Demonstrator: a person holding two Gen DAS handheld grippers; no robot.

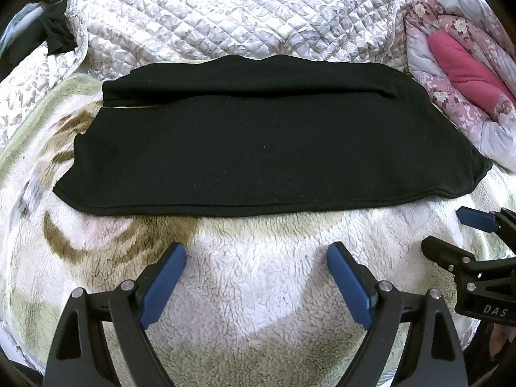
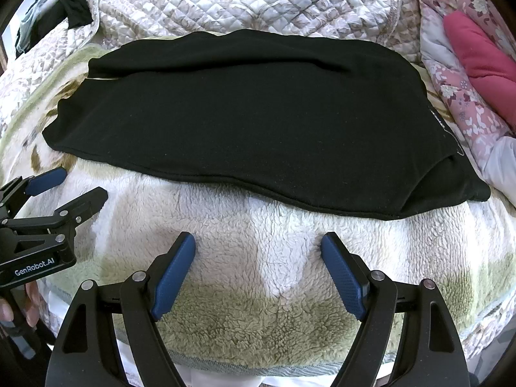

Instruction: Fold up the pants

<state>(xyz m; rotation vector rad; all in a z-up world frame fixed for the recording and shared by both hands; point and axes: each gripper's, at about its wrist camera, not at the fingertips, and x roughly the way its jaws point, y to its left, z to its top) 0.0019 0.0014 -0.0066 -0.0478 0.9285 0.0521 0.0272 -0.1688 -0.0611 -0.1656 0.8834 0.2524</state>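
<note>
So the black pants (image 1: 258, 142) are lying flat across the middle of both views, spread sideways on a fluffy cream-and-green fleece blanket (image 1: 258, 290) on the bed. In the left wrist view the left gripper (image 1: 256, 254) sits at the bottom center, blue pads wide apart with nothing between them, and the pants' near hem runs just above it, not touching. The right gripper (image 1: 451, 230) pokes in from the lower right there, also spread, close to the hem's right end but clear of it. Right wrist view is pretty much the same deal: the gripper is open at the bottom center, pants above it. A quilted bedspread (image 1: 225, 13) fills the top and a pink floral comforter (image 1: 464, 64) sits upper right.
</note>
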